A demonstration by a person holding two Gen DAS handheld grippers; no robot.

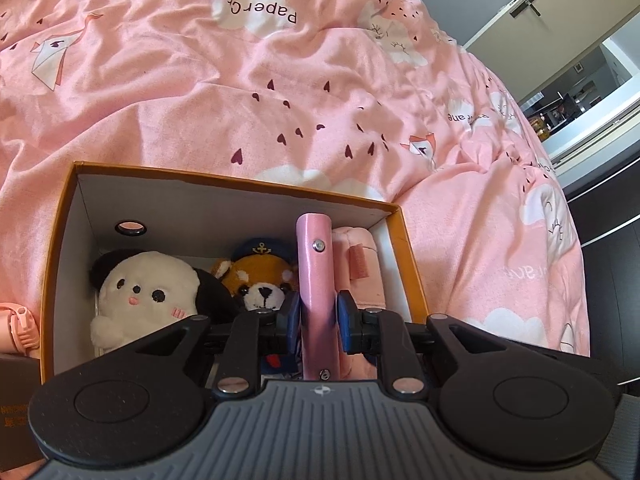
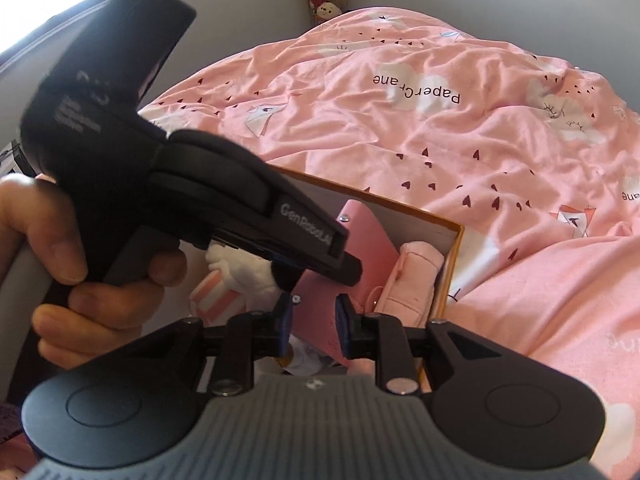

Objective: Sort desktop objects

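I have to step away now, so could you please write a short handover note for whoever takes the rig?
Left gripper: shut on the pink slab, held upright over the orange box.
Right gripper: open, holding nothing, pads either side of the slab's lower end.
In the box: panda plush, sailor-hat bear plush and pink pouch. The box sits on the pink duvet.
Done: three soft things boxed.
Left: lower and release the slab; a pink item and a dark box lie outside the left wall.

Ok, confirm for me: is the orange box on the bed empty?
No, the orange box holds a panda plush, a capped bear plush and more.
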